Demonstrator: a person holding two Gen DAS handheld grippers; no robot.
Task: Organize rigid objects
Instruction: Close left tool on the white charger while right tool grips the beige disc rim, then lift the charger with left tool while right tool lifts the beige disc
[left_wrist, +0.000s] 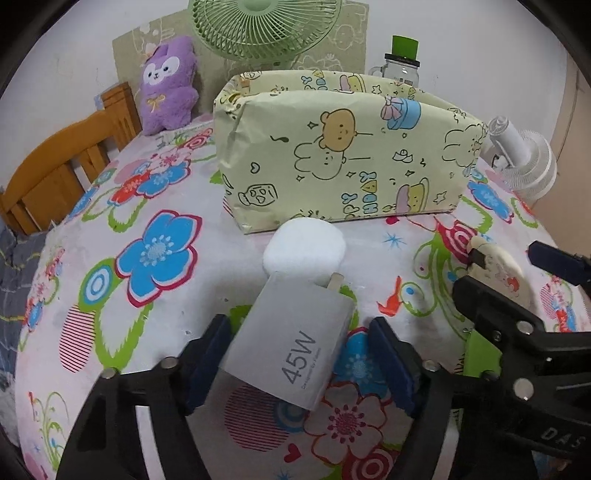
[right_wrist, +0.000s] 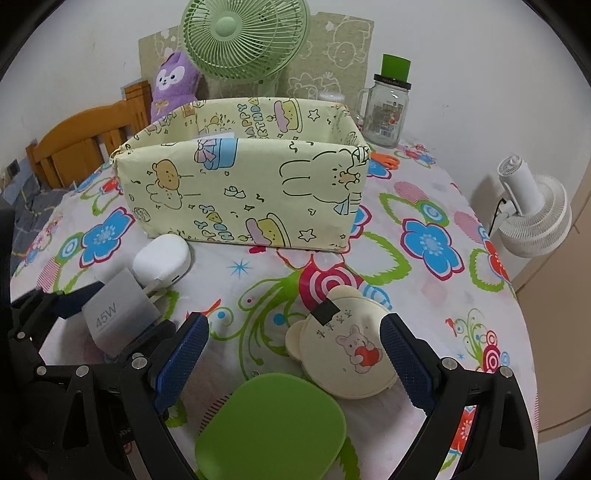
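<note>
A grey charger (left_wrist: 291, 343) marked "45W" is flanked on the worktop (left_wrist: 207, 288) by the left tool (left_wrist: 299, 360), jaws apart, while the gaping right tool (right_wrist: 295, 363) straddles a bear-shaped case (right_wrist: 351, 354).

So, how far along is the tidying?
Done: nothing clearly; the box hides most of its inside. In hand: the left gripper has its jaws astride the charger, not clamped; the right gripper stands open around the bear-shaped case. Left: those two, plus the white case and the green flat item, all outside the box.
</note>
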